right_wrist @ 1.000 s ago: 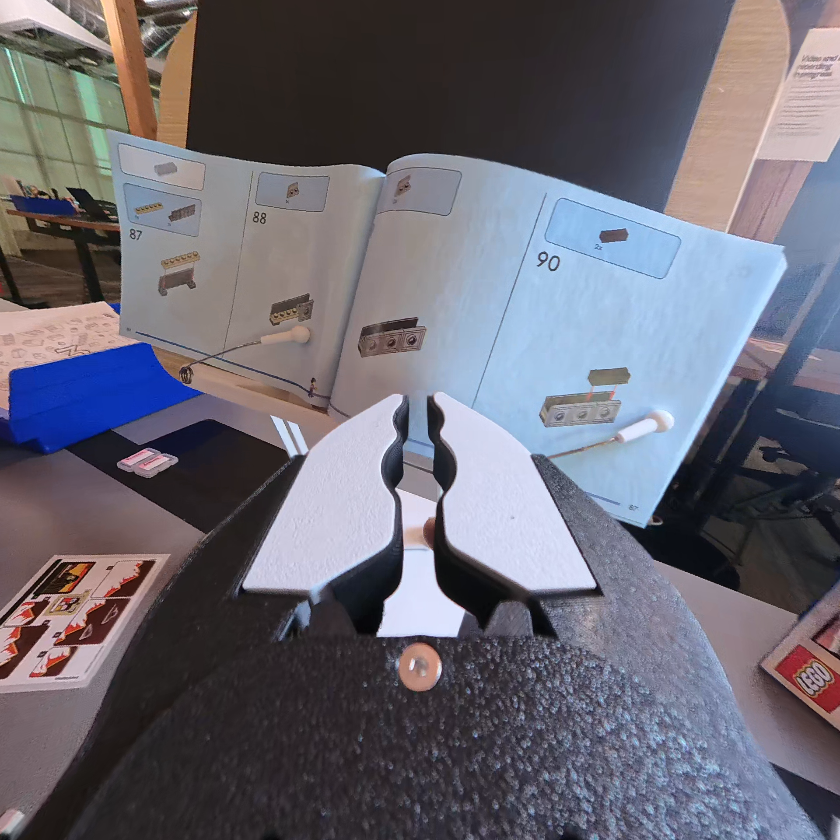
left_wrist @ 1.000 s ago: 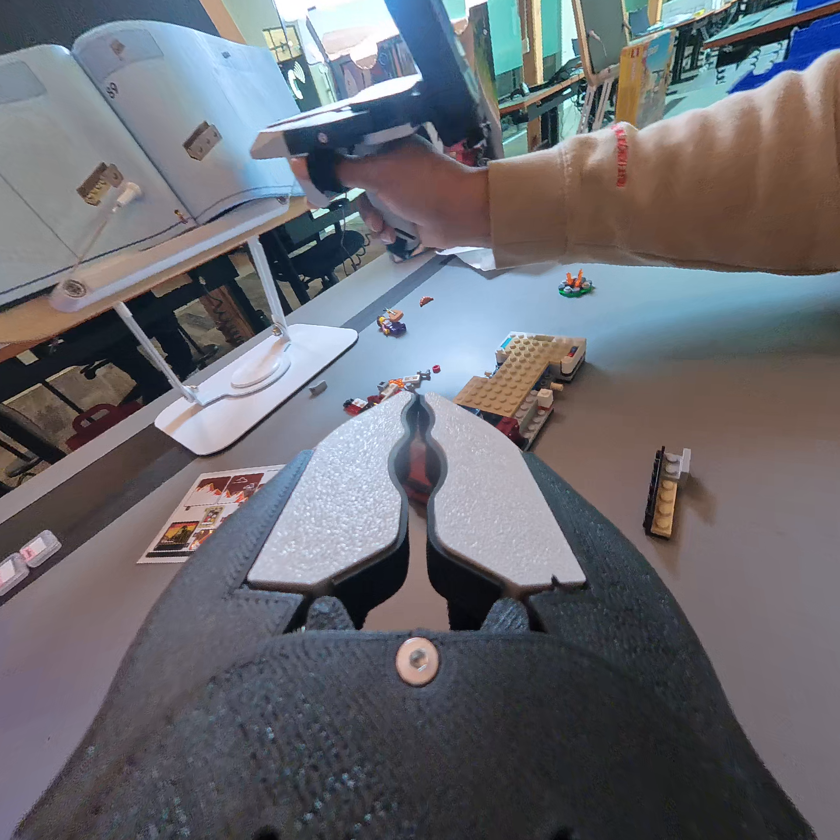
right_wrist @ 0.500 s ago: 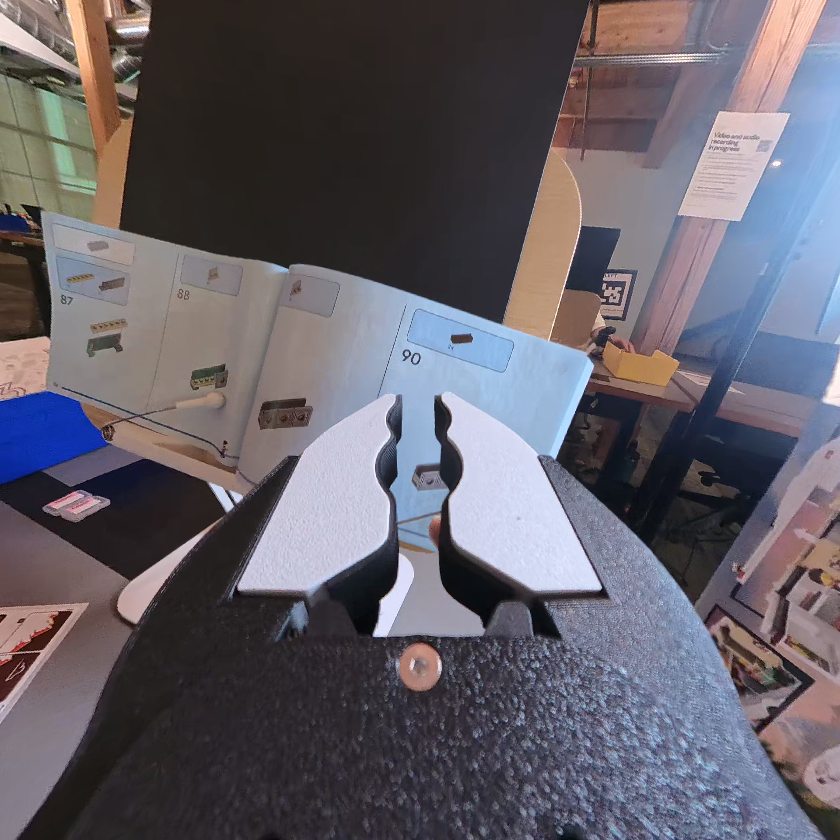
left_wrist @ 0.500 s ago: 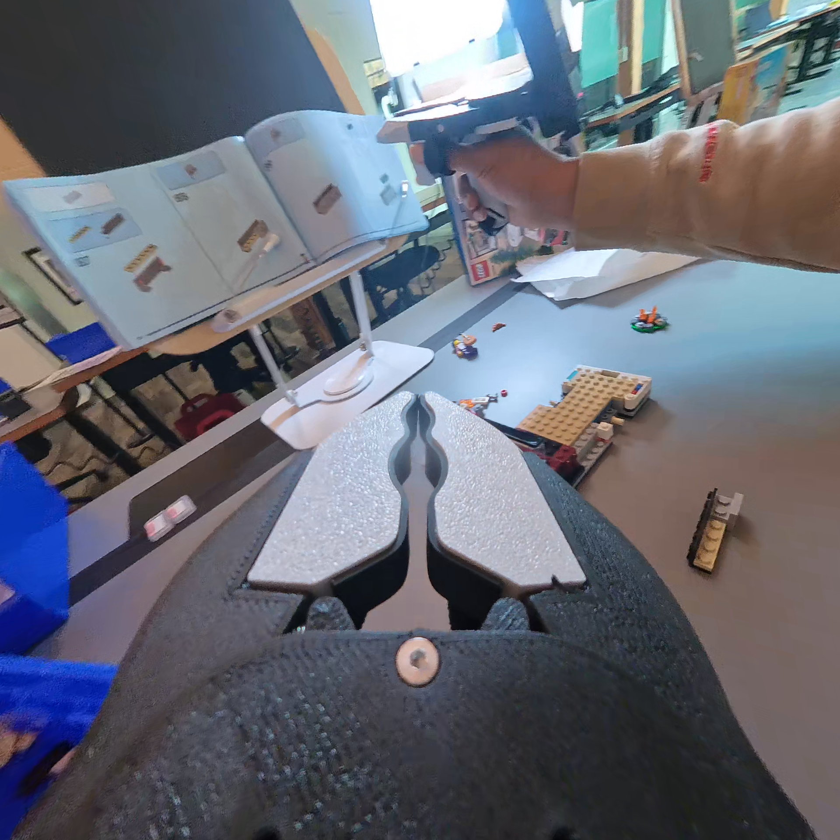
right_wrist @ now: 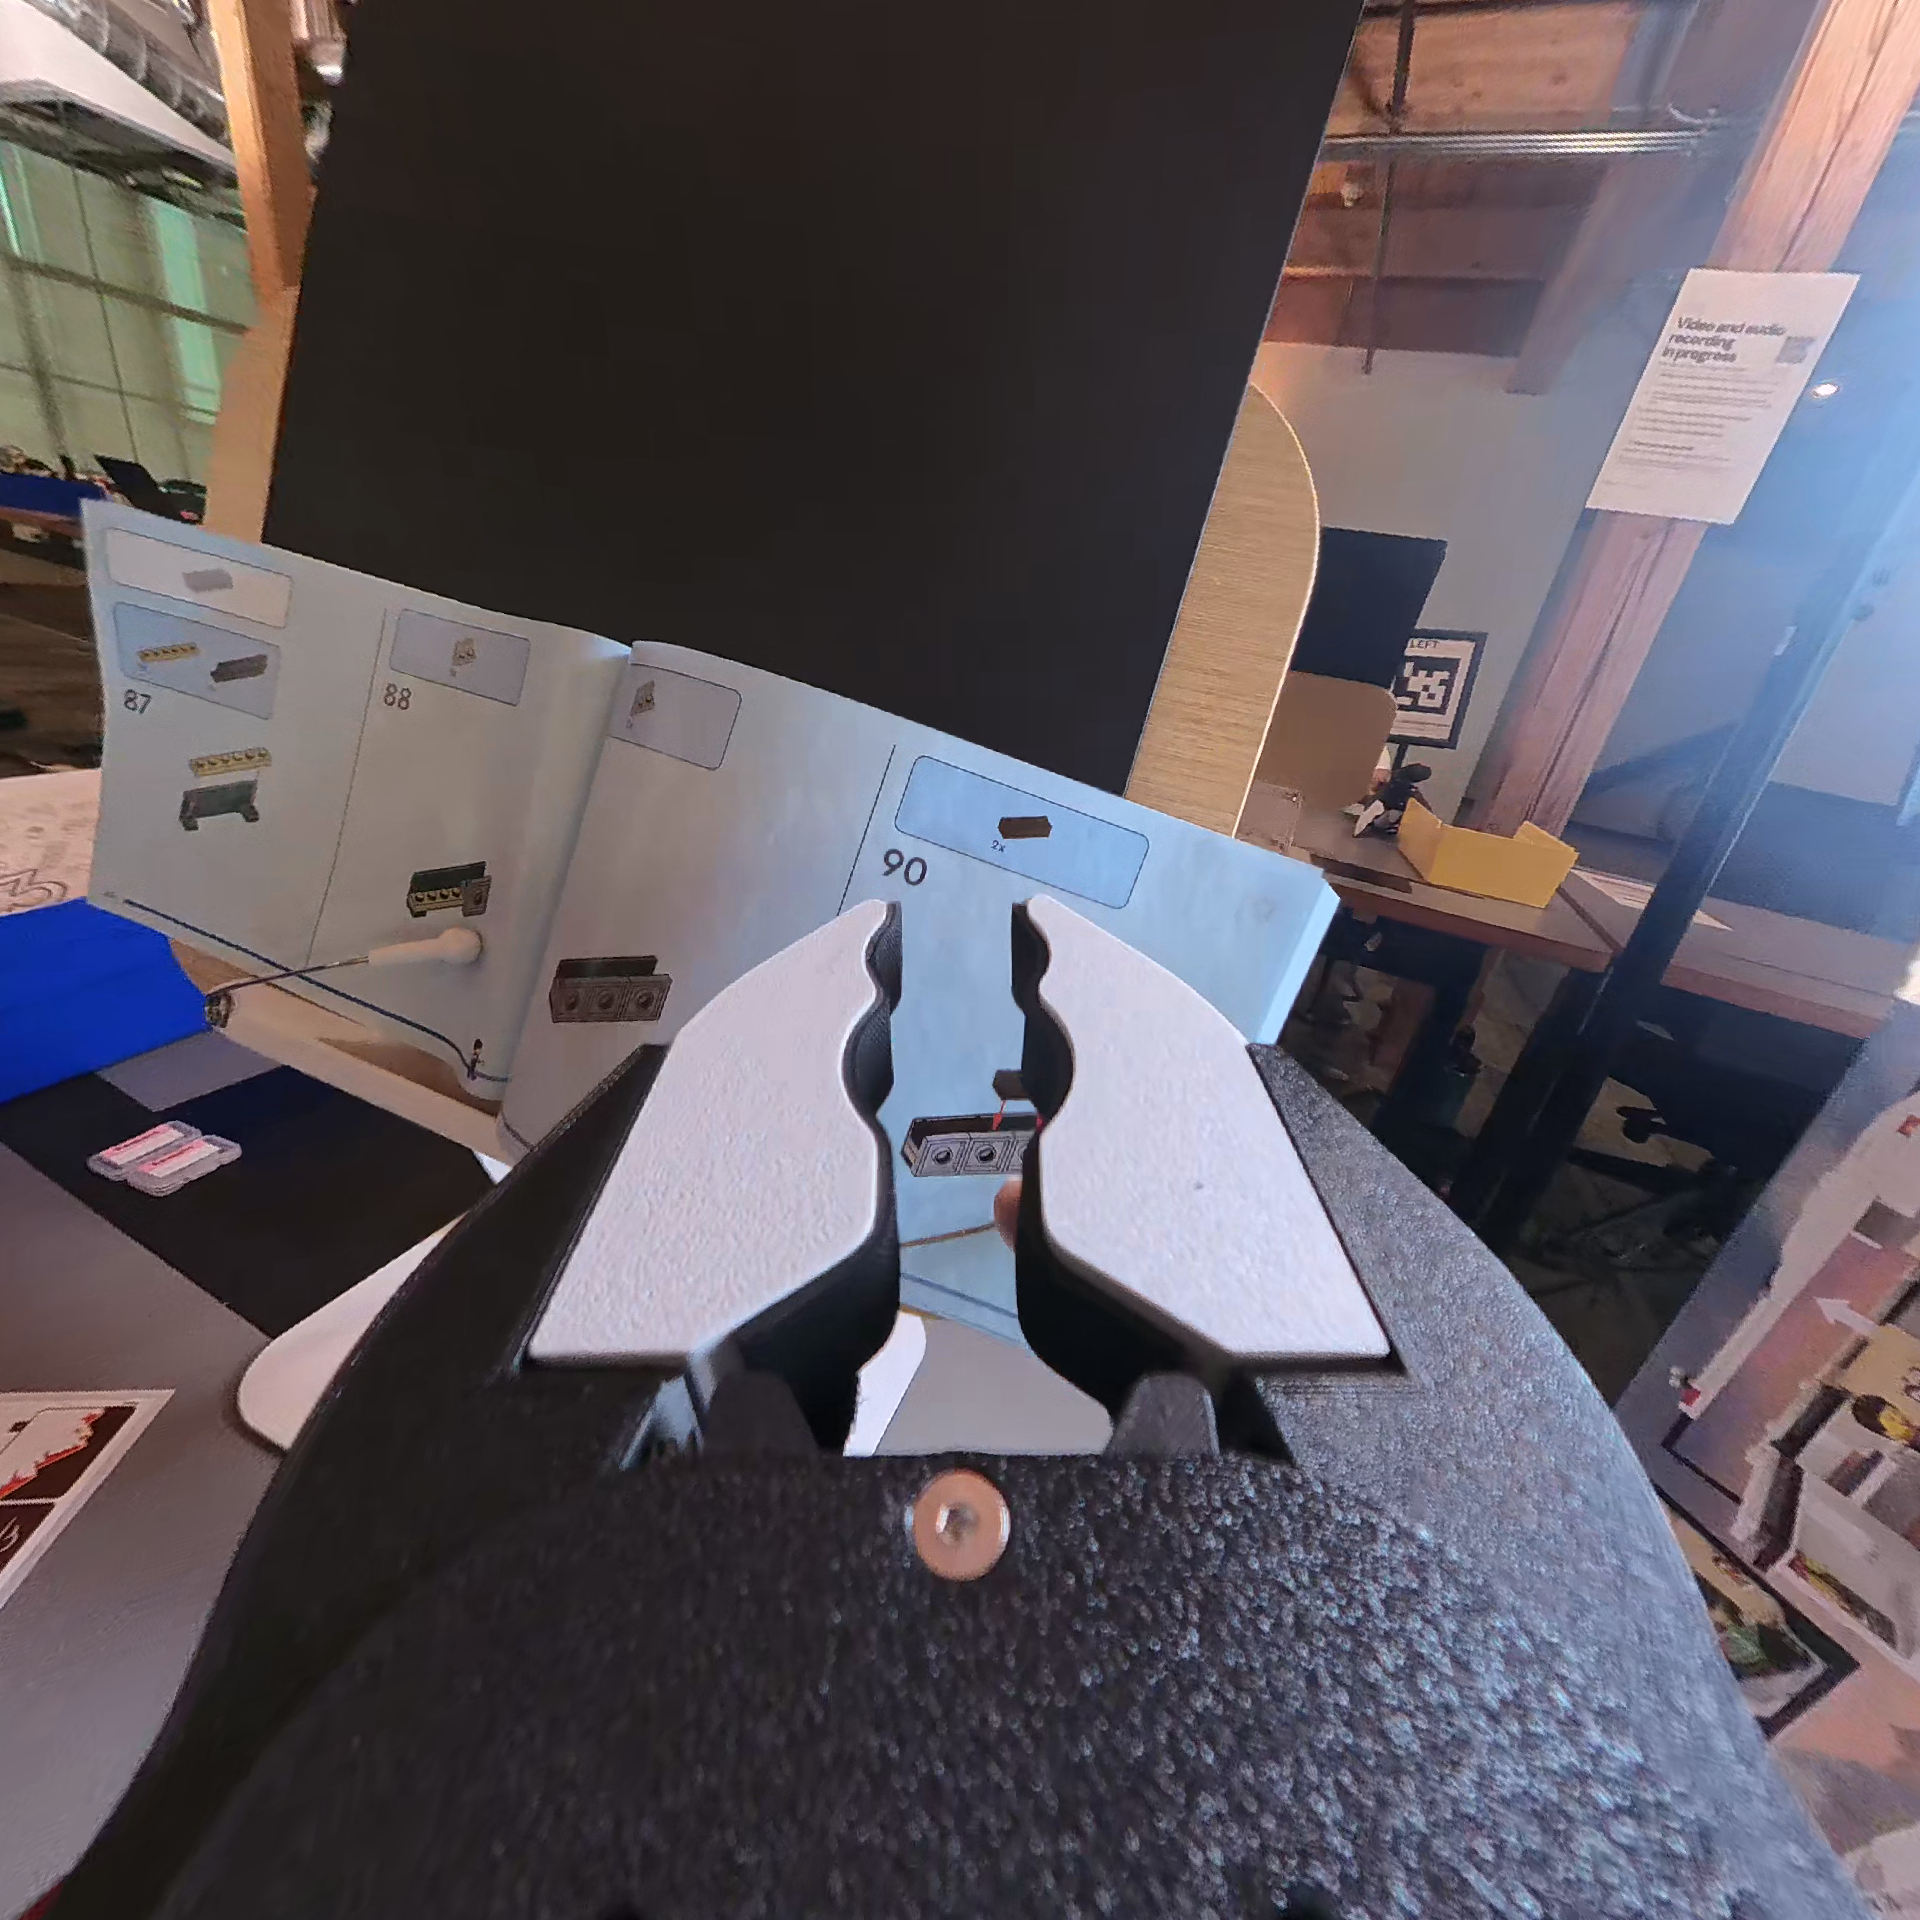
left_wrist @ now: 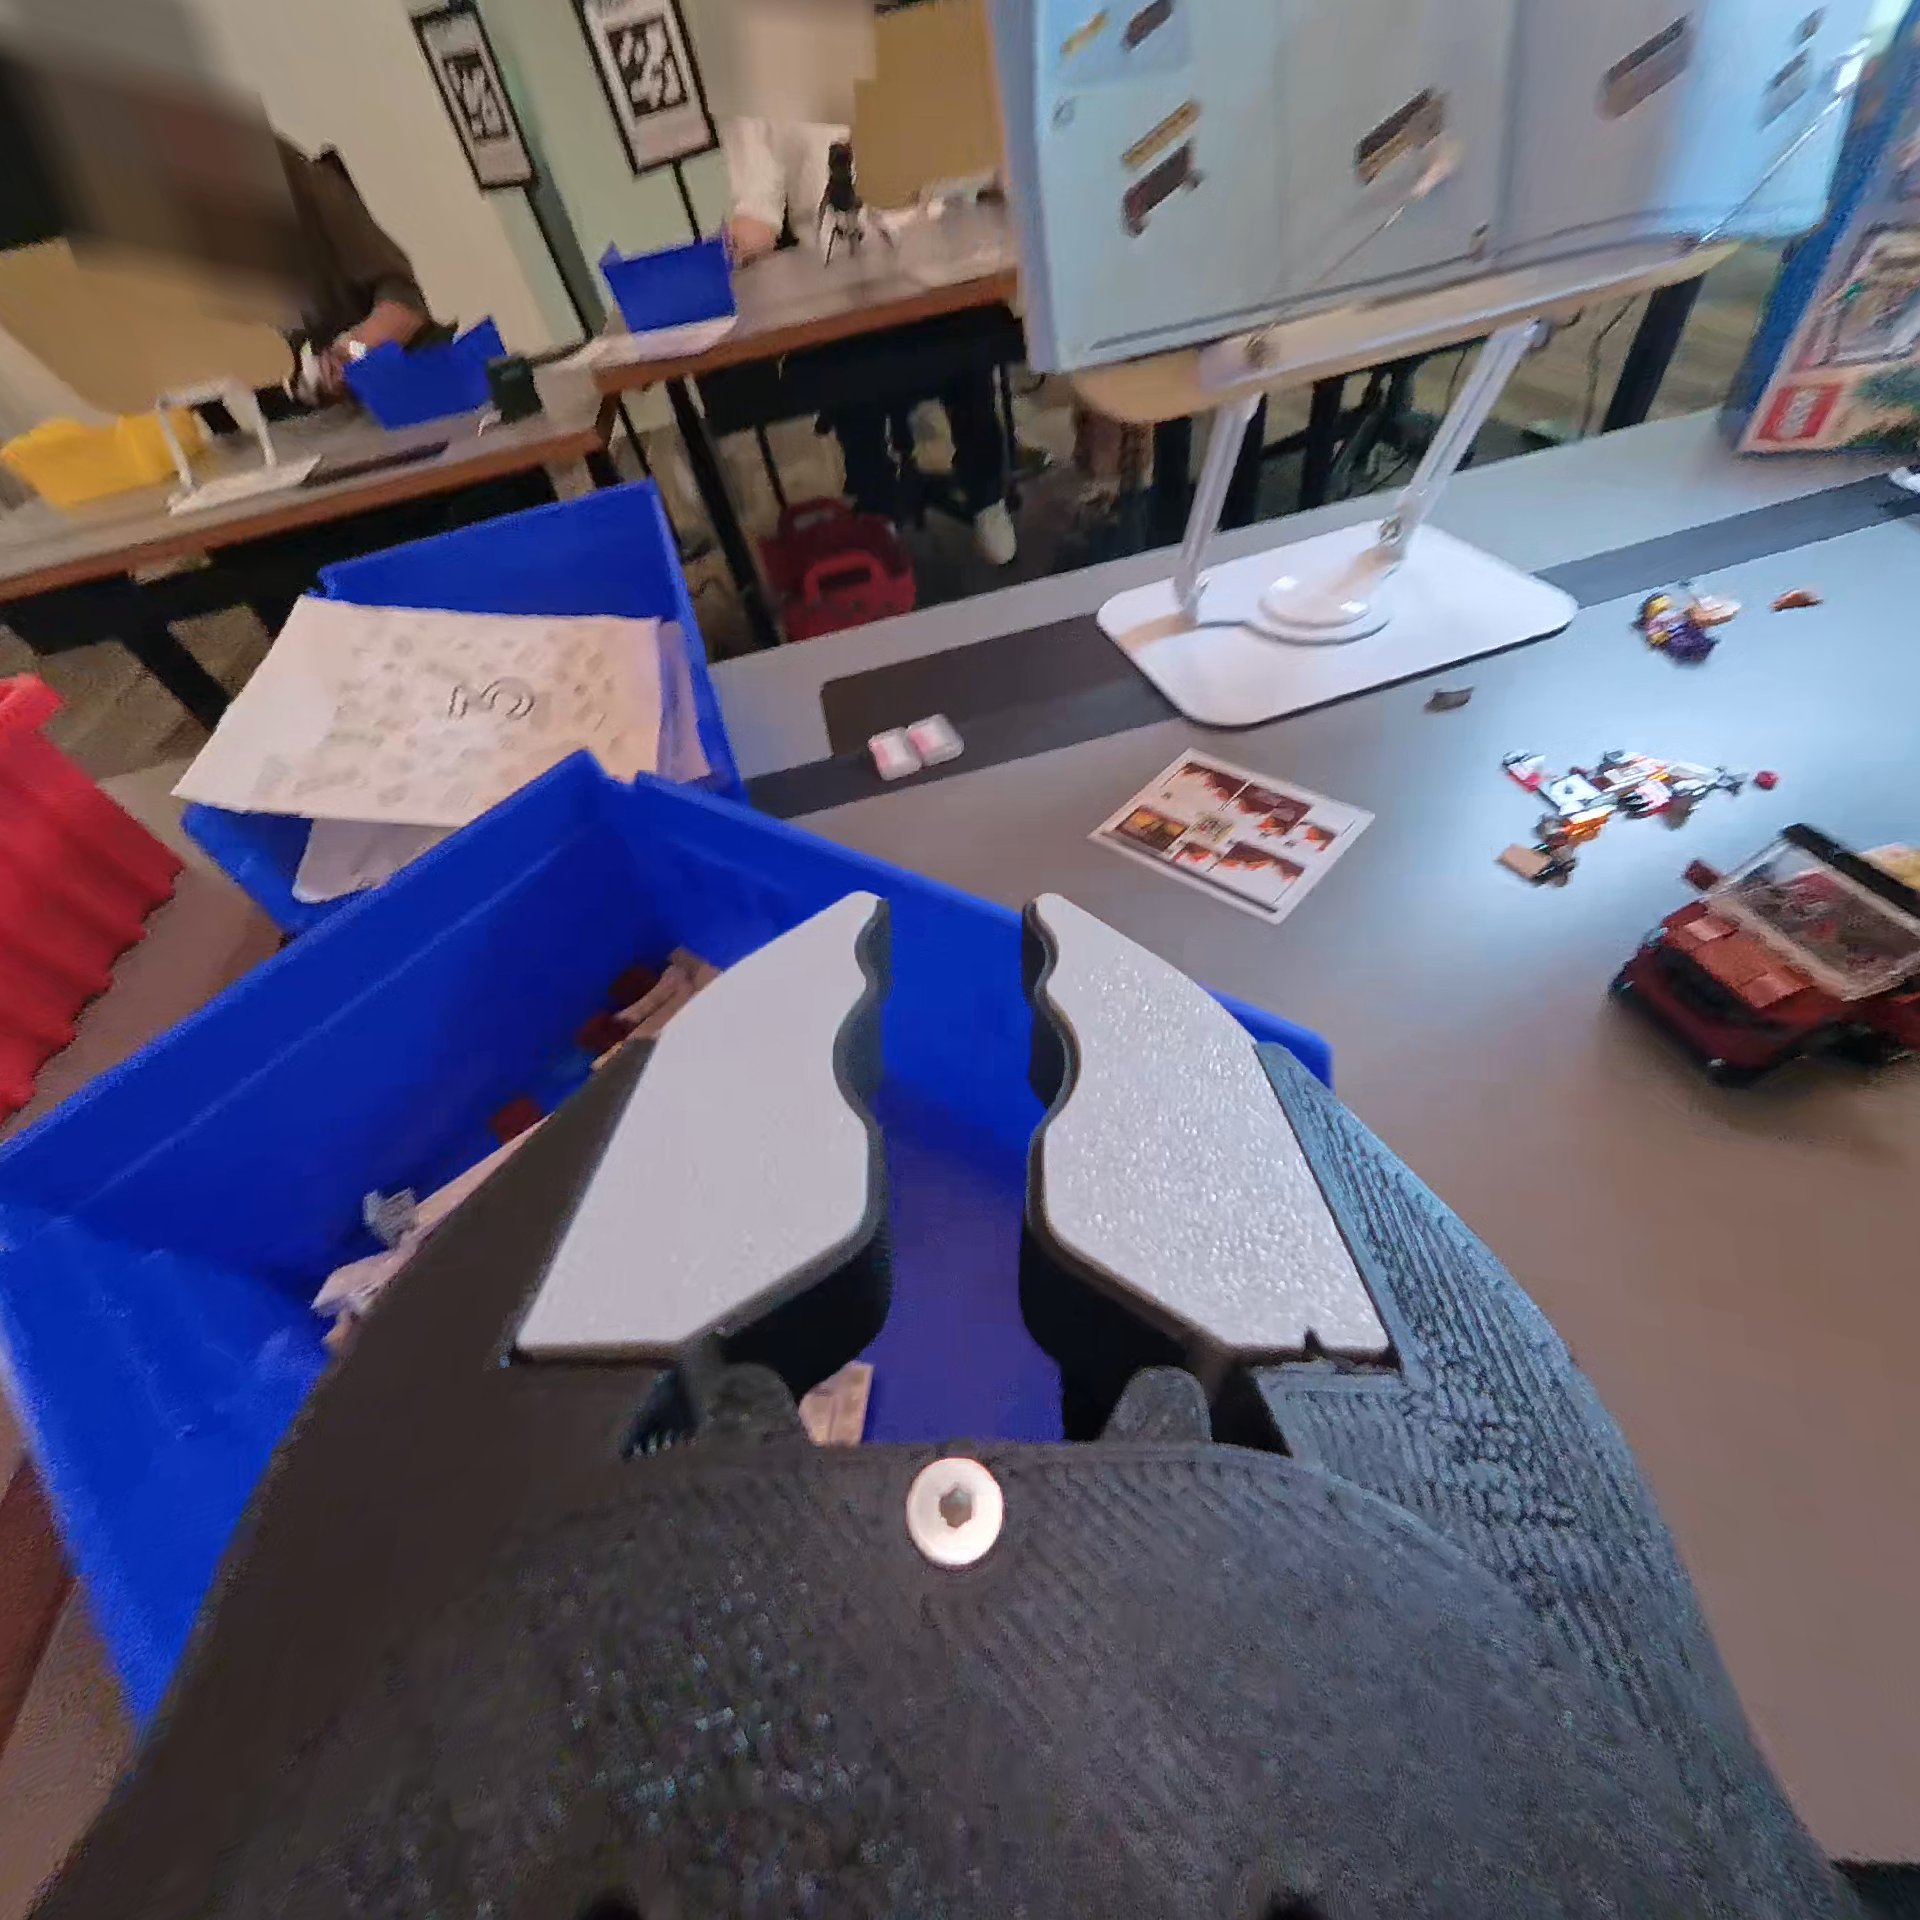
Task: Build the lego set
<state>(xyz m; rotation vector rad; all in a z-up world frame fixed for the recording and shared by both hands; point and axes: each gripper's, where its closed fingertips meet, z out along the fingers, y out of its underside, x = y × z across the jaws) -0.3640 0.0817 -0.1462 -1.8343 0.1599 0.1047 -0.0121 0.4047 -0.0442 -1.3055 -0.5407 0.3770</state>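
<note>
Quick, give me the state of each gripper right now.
Left gripper: open, nothing between its fingers, above the blue bin.
Right gripper: open, holding nothing, pointed at the open instruction booklet.

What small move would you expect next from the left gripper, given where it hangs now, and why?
Probably a short dip into the blue bin toward the loose pieces there. The left gripper hangs above the bin with its jaws apart and nothing between them, pointing down past the bin's rim. This is only a guess.
</note>
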